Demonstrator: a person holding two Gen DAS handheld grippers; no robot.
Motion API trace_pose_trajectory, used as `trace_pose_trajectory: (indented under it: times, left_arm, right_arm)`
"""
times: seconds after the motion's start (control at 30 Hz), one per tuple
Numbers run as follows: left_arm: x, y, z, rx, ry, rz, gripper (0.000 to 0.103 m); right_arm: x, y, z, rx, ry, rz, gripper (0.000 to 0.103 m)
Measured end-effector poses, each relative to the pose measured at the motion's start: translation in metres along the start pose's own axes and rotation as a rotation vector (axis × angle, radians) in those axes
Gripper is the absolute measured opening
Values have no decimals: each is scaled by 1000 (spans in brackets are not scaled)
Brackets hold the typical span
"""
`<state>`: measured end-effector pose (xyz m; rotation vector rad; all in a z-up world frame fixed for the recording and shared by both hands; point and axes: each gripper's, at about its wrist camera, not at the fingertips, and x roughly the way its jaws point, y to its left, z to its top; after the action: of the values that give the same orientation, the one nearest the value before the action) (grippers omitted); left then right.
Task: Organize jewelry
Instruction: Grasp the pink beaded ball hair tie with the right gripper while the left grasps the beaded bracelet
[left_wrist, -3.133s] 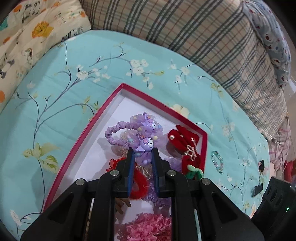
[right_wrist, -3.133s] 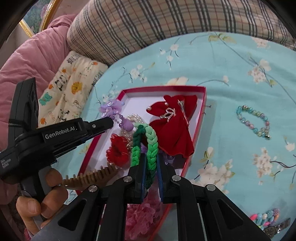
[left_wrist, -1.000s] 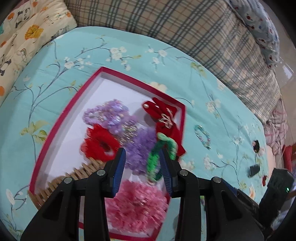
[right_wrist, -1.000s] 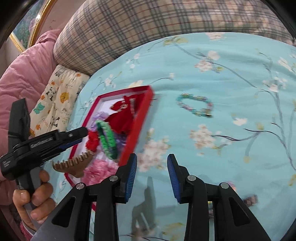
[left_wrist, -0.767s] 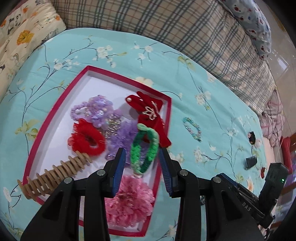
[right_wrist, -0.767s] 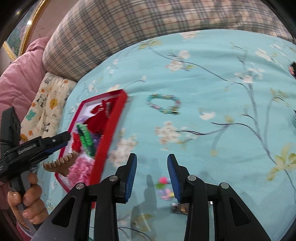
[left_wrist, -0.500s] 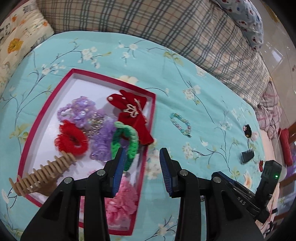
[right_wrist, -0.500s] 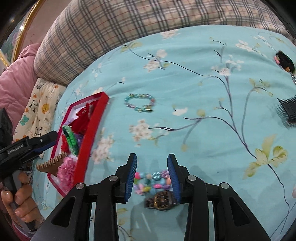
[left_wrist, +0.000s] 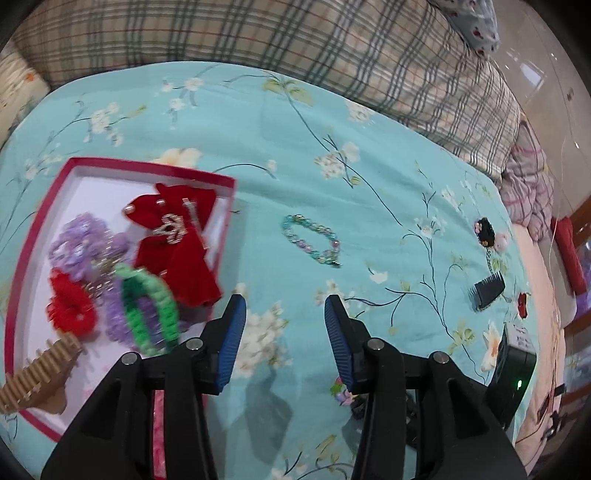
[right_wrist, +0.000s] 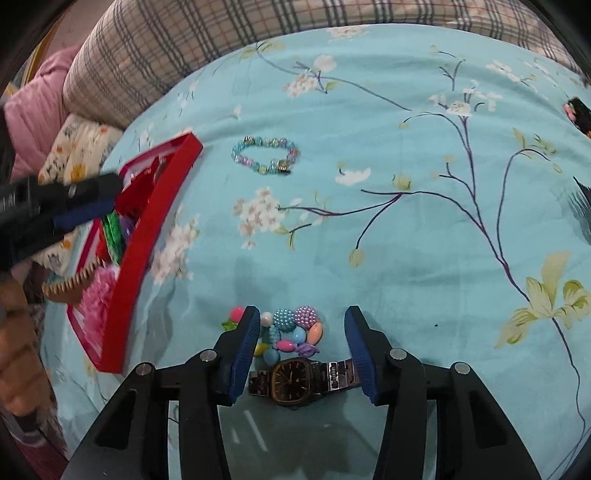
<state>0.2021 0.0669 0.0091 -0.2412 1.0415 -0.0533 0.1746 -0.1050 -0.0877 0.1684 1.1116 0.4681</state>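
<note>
The right gripper (right_wrist: 299, 332) has just been opening and stands spread, empty, over the colourful bead bracelet (right_wrist: 291, 330) lying on the bed just beside the wristwatch (right_wrist: 295, 380), so I think it should pinch the beads only, not the watch strap.

Matt floral cotton bedspread (right_wrist: 406, 258); glossy plastic beads (right_wrist: 291, 326); a shiny metal watch (right_wrist: 295, 380); velvety red bow (left_wrist: 177, 243); ribbed rubbery tong pads (right_wrist: 245, 347).

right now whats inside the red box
Red bow, purple, red and green scrunchies, tan claw clip. The left tool covers the box's near corner.
</note>
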Motion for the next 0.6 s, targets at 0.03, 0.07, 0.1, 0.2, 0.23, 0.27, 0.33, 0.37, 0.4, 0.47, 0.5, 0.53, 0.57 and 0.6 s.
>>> trace_pose_trajectory:
  times: [0.03, 0.07, 0.1, 0.2, 0.23, 0.27, 0.33, 0.37, 0.4, 0.47, 0.5, 0.53, 0.57, 0.6]
  left_arm:
    - [4, -2, 1, 8, 4, 1, 43]
    - [8, -5, 2, 13, 12, 1, 43]
    - [13, -7, 4, 15, 20, 0, 43]
    - [23, -10, 6, 20, 33, 0, 43]
    - [26, -10, 6, 20, 37, 1, 43]
    - [29, -10, 6, 20, 42, 0, 43]
    - [34, -11, 7, 23, 50, 2, 43]
    - [37, -12, 7, 24, 54, 6, 43]
    - [41, -12, 8, 25, 58, 10, 43]
    - [47, -14, 10, 28, 65, 15, 43]
    - [51, -16, 11, 31, 68, 20, 43]
    - [55, -17, 13, 32, 70, 24, 43]
    - [59, -19, 14, 33, 72, 26, 43]
    - [63, -21, 16, 34, 75, 28, 43]
  right_arm:
    - [1, 1, 0, -12, 3, -5, 49]
    - [2, 2, 0, -22, 7, -10, 49]
    - [4, 3, 0, -34, 11, -11, 49]
    - [7, 7, -2, -86, 23, -20, 49]
    - [8, 10, -3, -109, 30, -28, 48]
    - [9, 12, -4, -127, 35, -35, 44]
    - [10, 13, -6, -142, 39, -49, 17]
    - [11, 10, -5, -125, 48, -36, 14]
    - [11, 5, -4, -102, 49, -13, 13]
    - [6, -2, -4, -72, 30, 8, 11]
    - [3, -5, -4, -61, 17, 6, 11]
    - [-3, -10, -4, -43, -3, 9, 11]
    - [-7, -15, -3, -25, -18, 17, 11]
    - [-11, -20, -3, -7, -31, 24, 11]
